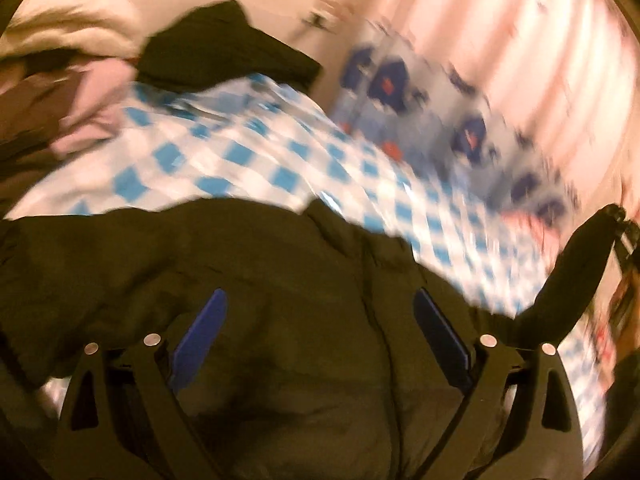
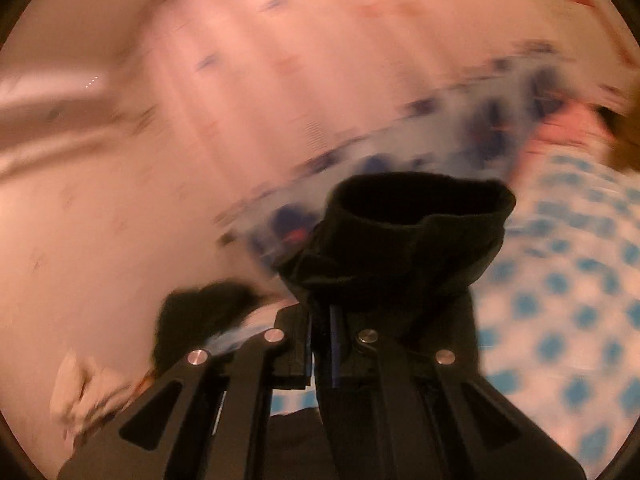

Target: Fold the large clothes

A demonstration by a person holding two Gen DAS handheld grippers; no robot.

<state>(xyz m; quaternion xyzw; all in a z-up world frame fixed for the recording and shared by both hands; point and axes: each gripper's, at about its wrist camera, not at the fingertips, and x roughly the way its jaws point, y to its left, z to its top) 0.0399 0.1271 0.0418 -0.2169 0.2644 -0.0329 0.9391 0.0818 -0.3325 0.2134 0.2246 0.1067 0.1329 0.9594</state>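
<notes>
Left fingers spread wide over dark jacket; right fingers clamped on sleeve cuff.

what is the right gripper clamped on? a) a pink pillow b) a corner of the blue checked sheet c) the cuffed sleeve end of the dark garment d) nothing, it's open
c: the right gripper is shut on the dark garment, whose round cuff opening stands just past the fingertips.
</notes>
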